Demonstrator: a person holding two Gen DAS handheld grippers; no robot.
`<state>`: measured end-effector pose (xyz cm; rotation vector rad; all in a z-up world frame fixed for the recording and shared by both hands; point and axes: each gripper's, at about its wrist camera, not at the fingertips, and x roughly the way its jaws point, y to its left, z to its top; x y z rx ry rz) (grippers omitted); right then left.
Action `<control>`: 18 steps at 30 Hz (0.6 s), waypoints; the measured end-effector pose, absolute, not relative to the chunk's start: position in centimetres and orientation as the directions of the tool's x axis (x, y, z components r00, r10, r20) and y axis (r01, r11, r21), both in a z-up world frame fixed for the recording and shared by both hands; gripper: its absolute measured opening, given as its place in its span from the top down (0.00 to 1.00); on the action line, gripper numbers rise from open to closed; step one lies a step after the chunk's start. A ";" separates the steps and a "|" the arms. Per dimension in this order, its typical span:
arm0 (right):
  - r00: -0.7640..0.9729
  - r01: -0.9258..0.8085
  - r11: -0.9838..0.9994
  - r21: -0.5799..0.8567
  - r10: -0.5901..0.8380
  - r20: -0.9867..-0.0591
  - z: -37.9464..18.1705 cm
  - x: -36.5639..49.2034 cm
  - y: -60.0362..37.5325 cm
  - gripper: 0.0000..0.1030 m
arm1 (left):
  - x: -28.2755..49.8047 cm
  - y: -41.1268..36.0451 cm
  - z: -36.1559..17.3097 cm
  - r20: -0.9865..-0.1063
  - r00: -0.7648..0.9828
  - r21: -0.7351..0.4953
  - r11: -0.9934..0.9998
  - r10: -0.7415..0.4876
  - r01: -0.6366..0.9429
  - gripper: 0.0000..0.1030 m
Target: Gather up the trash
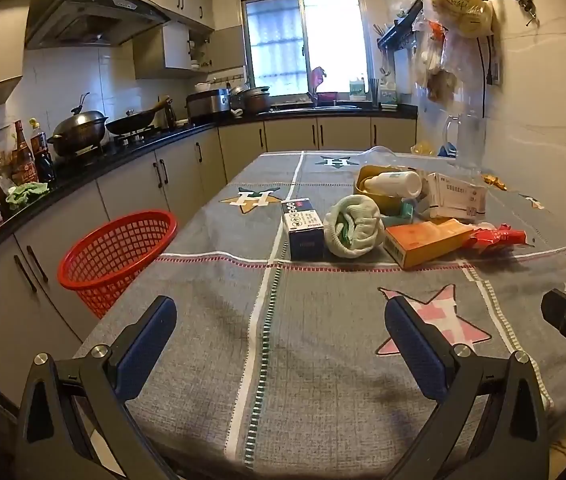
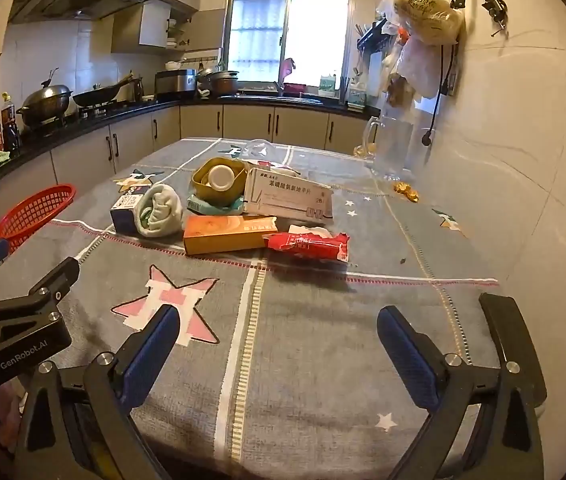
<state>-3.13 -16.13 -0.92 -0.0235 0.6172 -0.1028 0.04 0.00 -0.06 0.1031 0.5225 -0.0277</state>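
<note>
A pile of trash lies mid-table: a dark blue and white box point(image 1: 303, 229) point(image 2: 125, 210), a rolled pale green cloth point(image 1: 353, 226) point(image 2: 161, 210), an orange box point(image 1: 427, 242) point(image 2: 227, 234), a red wrapper point(image 1: 497, 236) point(image 2: 309, 246), a white medicine box point(image 1: 457, 198) point(image 2: 289, 198) and a yellow tub point(image 2: 219, 180) holding a white bottle point(image 1: 397, 184). A red mesh basket point(image 1: 117, 254) point(image 2: 35, 212) stands beside the table's left edge. My left gripper point(image 1: 281, 330) and right gripper point(image 2: 279, 334) are open and empty, above the near tablecloth, short of the pile.
The table point(image 1: 323, 360) carries a grey star-patterned cloth. A clear glass jug point(image 2: 393, 150) and gold wrappers point(image 2: 407, 192) sit by the right wall. A kitchen counter point(image 1: 83, 168) with woks and bottles runs along the left and back. Bags point(image 1: 459, 4) hang on the wall.
</note>
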 end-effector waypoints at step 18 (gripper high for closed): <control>0.781 0.085 0.996 -0.022 -0.080 -0.619 -1.9 -2.7 -16.4 0.02 | 0.4 -0.3 -0.8 -0.532 0.846 0.102 0.991 -0.021 0.089 0.00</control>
